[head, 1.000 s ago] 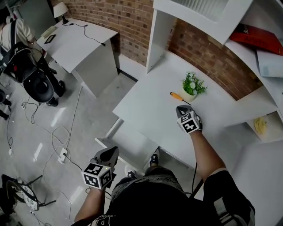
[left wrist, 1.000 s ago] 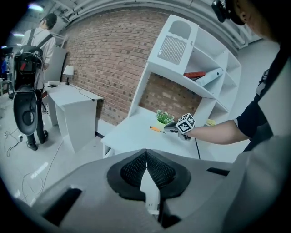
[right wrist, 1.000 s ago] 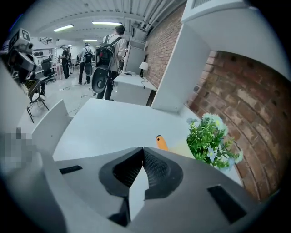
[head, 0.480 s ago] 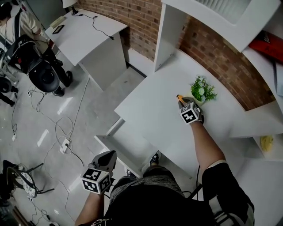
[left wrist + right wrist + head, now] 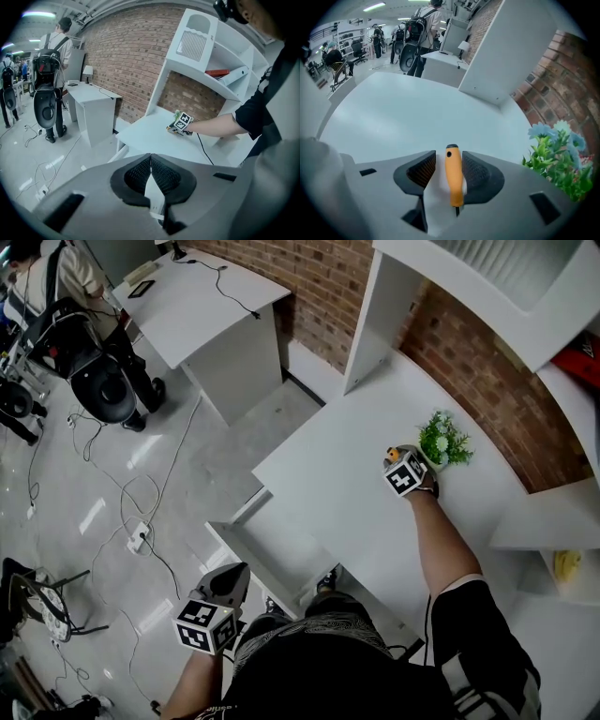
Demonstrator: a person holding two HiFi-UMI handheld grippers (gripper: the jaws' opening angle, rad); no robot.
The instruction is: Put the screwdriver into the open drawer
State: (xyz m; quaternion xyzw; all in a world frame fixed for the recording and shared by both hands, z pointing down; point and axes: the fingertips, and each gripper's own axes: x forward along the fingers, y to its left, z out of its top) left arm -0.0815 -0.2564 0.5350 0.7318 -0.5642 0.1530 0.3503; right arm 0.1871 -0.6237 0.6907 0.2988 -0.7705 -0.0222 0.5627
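Across the white desk (image 5: 319, 474), the right gripper (image 5: 447, 159) has come to the far right beside the small green potted plant (image 5: 442, 442). Its jaws have just been opening and stand wide astride the orange-handled screwdriver (image 5: 453, 187) lying there unclamped, so the grab looks next. The open white drawer (image 5: 281, 549) at the near left shows nothing inside, and the left gripper (image 5: 150, 164) hangs by it, jaws together, empty.

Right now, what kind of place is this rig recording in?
Probably an office-style lab or recording floor: a white desk with shelves against a brick wall, a power strip with loose cables on the grey floor, and a person carrying black gear nearby.
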